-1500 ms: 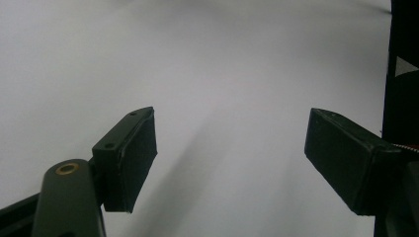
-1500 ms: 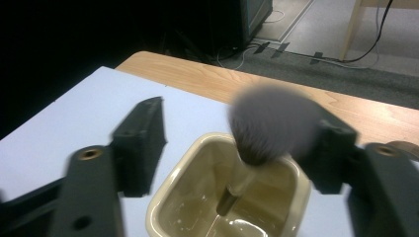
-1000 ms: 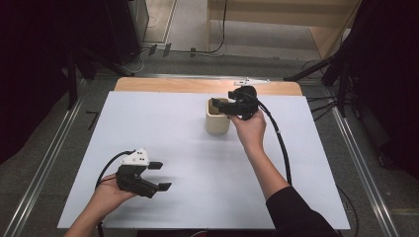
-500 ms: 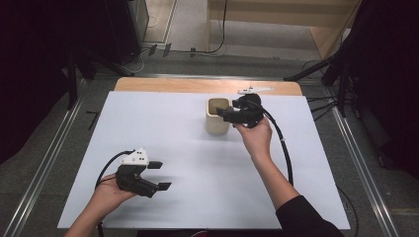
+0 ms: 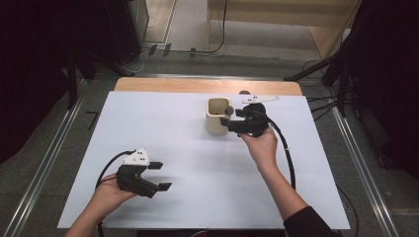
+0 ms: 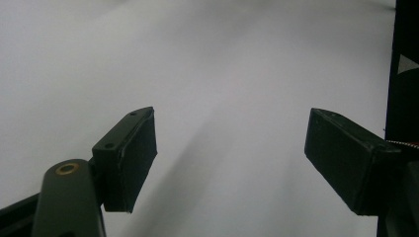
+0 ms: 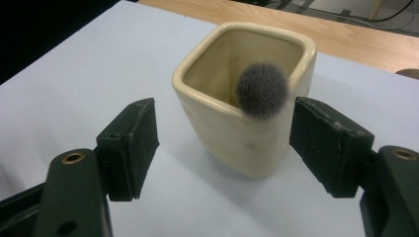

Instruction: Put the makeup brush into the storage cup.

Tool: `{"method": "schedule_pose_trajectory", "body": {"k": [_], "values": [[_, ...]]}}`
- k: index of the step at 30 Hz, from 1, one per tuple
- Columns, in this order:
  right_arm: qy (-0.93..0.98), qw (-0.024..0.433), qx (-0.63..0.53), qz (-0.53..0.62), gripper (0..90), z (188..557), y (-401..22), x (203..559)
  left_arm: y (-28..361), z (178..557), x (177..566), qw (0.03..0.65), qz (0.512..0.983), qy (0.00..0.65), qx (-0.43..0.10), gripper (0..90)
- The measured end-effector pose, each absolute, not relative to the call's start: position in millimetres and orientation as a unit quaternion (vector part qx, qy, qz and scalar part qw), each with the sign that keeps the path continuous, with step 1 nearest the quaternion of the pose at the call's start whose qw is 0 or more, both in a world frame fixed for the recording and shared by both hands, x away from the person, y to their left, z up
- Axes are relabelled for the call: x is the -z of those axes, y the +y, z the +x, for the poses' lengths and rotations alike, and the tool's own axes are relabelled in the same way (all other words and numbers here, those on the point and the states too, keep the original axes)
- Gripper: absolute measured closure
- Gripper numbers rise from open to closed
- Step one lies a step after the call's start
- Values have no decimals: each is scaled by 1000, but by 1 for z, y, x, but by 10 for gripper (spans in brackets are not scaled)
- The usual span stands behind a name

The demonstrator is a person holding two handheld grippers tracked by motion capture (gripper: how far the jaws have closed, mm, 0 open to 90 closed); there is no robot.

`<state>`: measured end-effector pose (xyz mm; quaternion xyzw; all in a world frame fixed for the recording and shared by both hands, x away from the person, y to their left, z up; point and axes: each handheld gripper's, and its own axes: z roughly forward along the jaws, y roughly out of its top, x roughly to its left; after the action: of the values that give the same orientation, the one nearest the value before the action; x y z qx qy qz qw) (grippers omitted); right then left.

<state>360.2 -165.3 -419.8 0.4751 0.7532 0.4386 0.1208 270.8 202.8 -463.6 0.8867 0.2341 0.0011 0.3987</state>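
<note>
Right tool (image 7: 225, 148) is held wide at the cup (image 7: 237, 128), nothing gripped; brush (image 7: 262, 90) sits inside. Grasp is judged pending. Left tool (image 6: 230, 158) is wide, empty.

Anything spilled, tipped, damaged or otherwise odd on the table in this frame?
Nothing stands out. The cream cup stands upright on the white mat with a grey brush head resting inside against its rim. Nothing looks spilled or broken.
</note>
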Motion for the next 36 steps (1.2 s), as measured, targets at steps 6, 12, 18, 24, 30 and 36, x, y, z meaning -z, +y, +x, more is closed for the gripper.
{"method": "schedule_pose_trajectory", "body": {"k": [6,12,18,24,30,36], "values": [[759,102,-438,471,281,352,-170,425,203,271,464,399,886,235,-1,208],[761,82,-453,457,291,343,-174,431,203,270,464,398,887,235,1,208],[767,72,-459,442,291,332,-177,435,204,271,464,399,886,237,-1,208],[783,53,-457,418,290,323,-177,440,204,271,464,398,886,239,0,208],[781,43,-472,406,273,315,-180,443,204,271,464,396,887,238,-1,208],[791,42,-476,381,242,306,-180,444,205,272,464,398,885,241,-1,209]]}}
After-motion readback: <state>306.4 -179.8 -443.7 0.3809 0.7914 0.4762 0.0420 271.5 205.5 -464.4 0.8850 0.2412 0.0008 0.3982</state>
